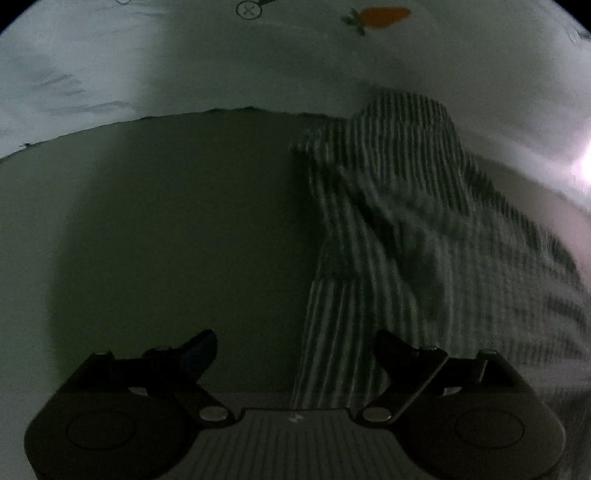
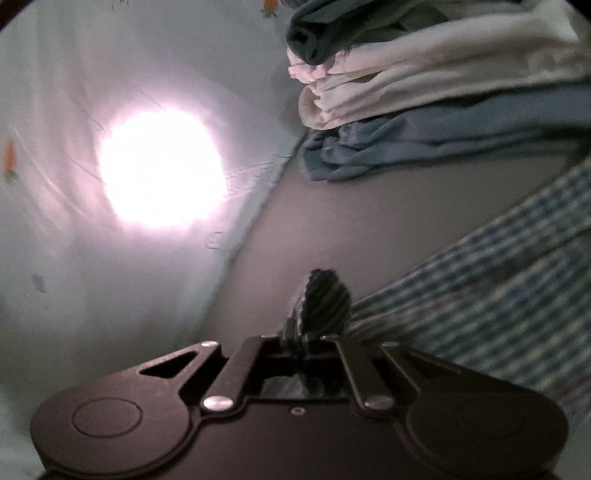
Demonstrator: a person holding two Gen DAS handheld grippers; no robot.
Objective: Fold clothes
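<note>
A striped green-and-white garment (image 1: pixel 413 229) lies bunched on a grey mat (image 1: pixel 166 229), right of centre in the left wrist view. My left gripper (image 1: pixel 295 347) is open just above it, jaws wide apart, the right finger over the cloth's lower edge. In the right wrist view my right gripper (image 2: pixel 306 343) is shut on a corner of the striped garment (image 2: pixel 325 295), which sticks up between the fingers. The rest of the striped cloth (image 2: pixel 480 295) trails away to the right over the mat.
A stack of folded clothes, blue (image 2: pixel 424 147), white (image 2: pixel 424 85) and dark teal (image 2: pixel 317 37), stands at the mat's far right. A white sheet with carrot prints (image 1: pixel 384 16) surrounds the mat. A bright glare spot (image 2: pixel 162 170) lies on the sheet.
</note>
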